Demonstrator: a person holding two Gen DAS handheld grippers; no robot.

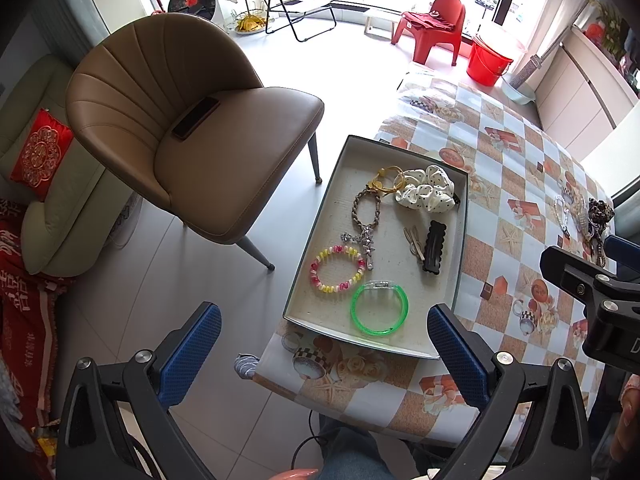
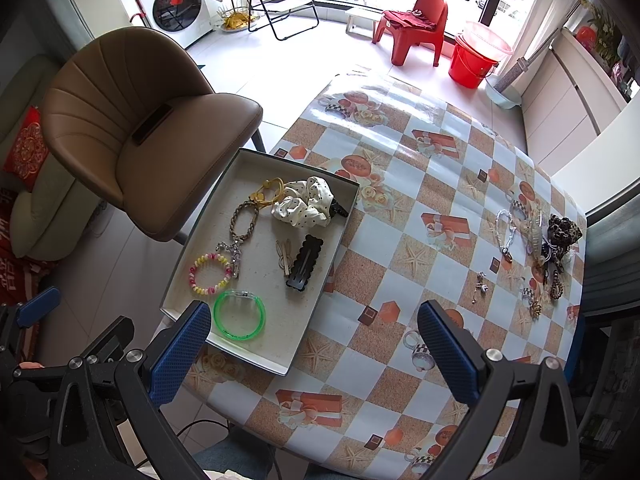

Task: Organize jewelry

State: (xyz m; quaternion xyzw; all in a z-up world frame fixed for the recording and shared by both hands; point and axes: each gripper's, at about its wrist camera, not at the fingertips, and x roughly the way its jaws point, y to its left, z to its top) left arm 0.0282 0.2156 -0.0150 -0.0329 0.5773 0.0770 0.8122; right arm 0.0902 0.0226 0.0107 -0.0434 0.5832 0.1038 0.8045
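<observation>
A shallow grey box sits at the table's left edge. In it lie a green bangle, a pink and yellow bead bracelet, a braided cord bracelet, a black hair clip and a white dotted scrunchie. A heap of loose jewelry lies at the table's far right. My left gripper hovers open near the box's near end. My right gripper hangs open above the table's front, nothing between its fingers.
A brown padded chair with a dark phone on its seat stands left of the table. The checkered tablecloth covers the table. A red stool and red bucket stand by the window. A sofa sits far left.
</observation>
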